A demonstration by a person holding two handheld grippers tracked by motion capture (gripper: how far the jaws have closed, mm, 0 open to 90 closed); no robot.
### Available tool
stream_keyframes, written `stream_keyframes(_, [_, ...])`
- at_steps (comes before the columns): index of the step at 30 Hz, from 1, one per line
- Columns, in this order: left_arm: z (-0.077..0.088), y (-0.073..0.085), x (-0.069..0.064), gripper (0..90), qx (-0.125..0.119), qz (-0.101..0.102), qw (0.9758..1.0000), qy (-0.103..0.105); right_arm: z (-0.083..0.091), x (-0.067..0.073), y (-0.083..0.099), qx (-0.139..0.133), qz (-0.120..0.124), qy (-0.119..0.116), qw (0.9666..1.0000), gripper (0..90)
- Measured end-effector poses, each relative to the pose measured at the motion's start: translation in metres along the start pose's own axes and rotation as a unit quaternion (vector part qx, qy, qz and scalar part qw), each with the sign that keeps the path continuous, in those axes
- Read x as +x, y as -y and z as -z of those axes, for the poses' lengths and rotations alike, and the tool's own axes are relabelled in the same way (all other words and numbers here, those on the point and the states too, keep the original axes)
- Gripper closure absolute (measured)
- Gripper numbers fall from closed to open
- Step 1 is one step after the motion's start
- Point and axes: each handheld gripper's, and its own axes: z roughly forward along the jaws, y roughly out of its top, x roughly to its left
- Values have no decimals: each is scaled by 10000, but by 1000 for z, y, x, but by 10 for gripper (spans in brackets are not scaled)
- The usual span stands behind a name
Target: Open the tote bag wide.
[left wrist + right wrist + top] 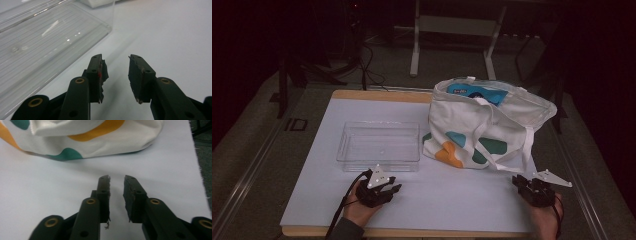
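- Covering most of the high view, a white mat [312,190] on a wooden board; nothing loose lies on it.
- Bag [484,125]: cloth tote, cream with teal and orange blobs, right of centre in the high view, mouth sagging open toward the top of the frame. Blue packet [477,93] visible inside. A strap droops down the front.
- Tray [379,145]: clear plastic, empty, centre-left, just beside the bag but apart from it.
- Left gripper [384,189]: low centre-left, just below the tray's near wall. Jaws spread a little, nothing between them; in its own view the tray's corner [110,27] sits at upper left.
- Right gripper [524,184]: lower right, near the bag's bottom corner. Jaws a narrow gap apart, holding nothing; bag's base [105,147] across the top of its view.
- Judgement: likely job is moving the bag's contents to the tray.
- Risks: soft cloth may fold over the packet when reached for; the loose strap could snag a jaw; a one-sided pull may drag the whole bag into the tray; the light tray may slide if bumped.
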Motion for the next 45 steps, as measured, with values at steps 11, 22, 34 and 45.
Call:
stream_keyframes(11, [9, -7, 8, 673, 50, -188, 9997, 156, 4, -10, -21, -18, 47, 89, 9999, 898])
stream_keyframes(22, [16, -25, 13, 633, 38, -276, 9988, 393, 6, -21, -43, -84, -44, 162, 9998, 843])
stream_keyframes(34, [15, -47, 15, 612, 71, -575, 9972, 478, 2, -29, -66, -156, -277, -20, 9995, 717])
stream_keyframes(45, [15, -58, 21, 596, 49, -635, 9967, 493, -8, -34, -96, -251, -478, -132, 9985, 577])
